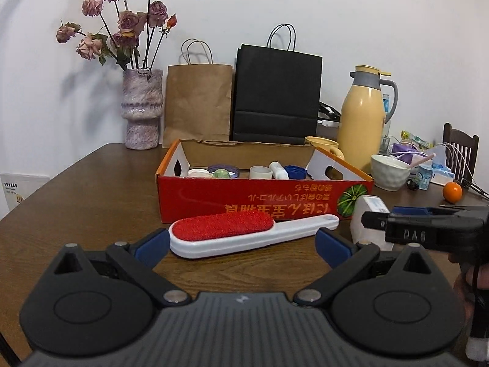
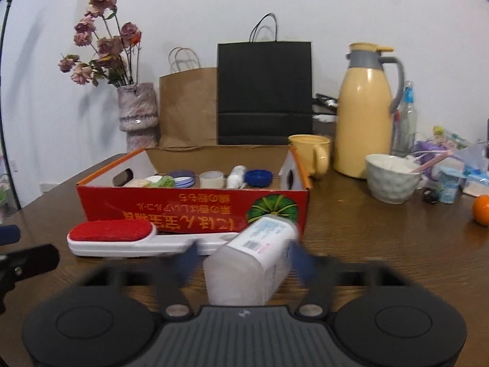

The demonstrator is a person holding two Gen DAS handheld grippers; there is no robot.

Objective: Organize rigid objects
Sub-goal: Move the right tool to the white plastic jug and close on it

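Observation:
A red cardboard box (image 1: 214, 205) (image 2: 171, 211) stands open on the table with several lids, a tape roll and a small white bottle inside. A white lint brush with a red pad (image 1: 238, 232) (image 2: 122, 238) lies in front of it. My left gripper (image 1: 243, 246) is open, its blue fingers on either side of the brush. A clear plastic bottle with a white label (image 2: 253, 260) (image 1: 369, 223) lies tilted by the box's right corner. My right gripper (image 2: 244, 260) has its blurred blue fingers on either side of the bottle, apparently closing on it.
A vase of dried roses (image 1: 142, 107), a brown paper bag (image 1: 198, 104) and a black bag (image 1: 276, 91) stand behind the box. A yellow thermos (image 1: 363, 116), yellow mug (image 2: 311, 153), white bowl (image 2: 391, 177) and an orange (image 1: 452, 191) sit at the right.

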